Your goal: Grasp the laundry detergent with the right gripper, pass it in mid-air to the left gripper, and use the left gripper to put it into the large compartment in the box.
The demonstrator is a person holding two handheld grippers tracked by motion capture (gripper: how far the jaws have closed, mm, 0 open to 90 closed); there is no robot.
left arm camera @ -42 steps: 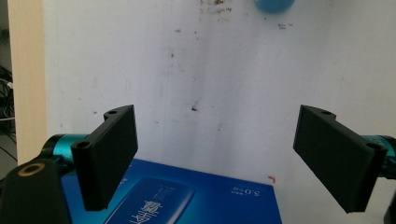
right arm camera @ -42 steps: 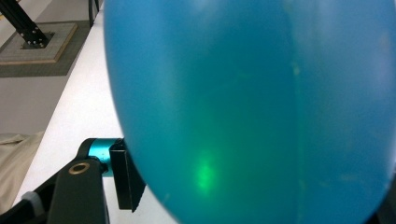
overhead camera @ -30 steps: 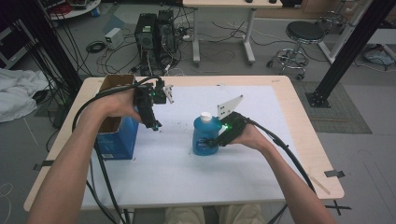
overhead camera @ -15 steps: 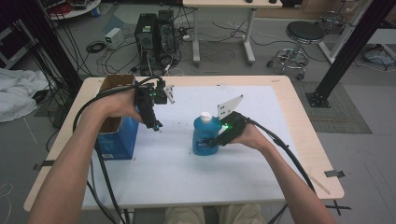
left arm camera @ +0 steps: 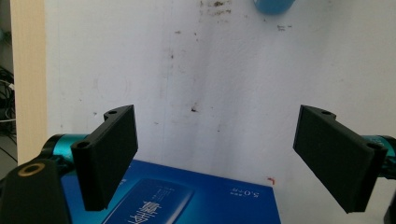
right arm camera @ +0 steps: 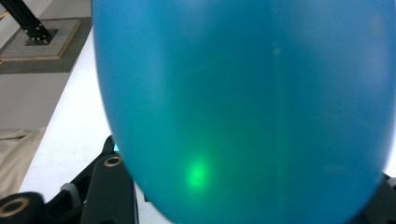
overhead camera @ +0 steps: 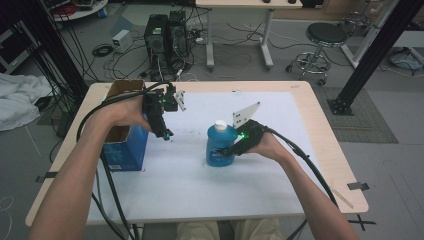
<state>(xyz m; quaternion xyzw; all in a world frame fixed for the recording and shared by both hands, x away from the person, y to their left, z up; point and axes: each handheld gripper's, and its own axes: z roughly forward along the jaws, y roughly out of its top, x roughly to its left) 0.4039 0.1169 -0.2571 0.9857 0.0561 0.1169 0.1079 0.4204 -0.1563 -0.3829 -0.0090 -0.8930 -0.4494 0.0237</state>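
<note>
High view: right claw (overhead camera: 227, 150) has just closed on bottle (overhead camera: 219, 145)

Bright even light, soft close-up blur

A blue bottle (overhead camera: 220, 145) with a white cap stands upright mid-table.

One blue bottle (overhead camera: 220, 145) with a white cap stands on the worktop (overhead camera: 300, 165); left of the bottle sits one open blue carton (overhead camera: 122, 145). Two hand-held grippers: one beside the bottle, one above the carton.
</note>
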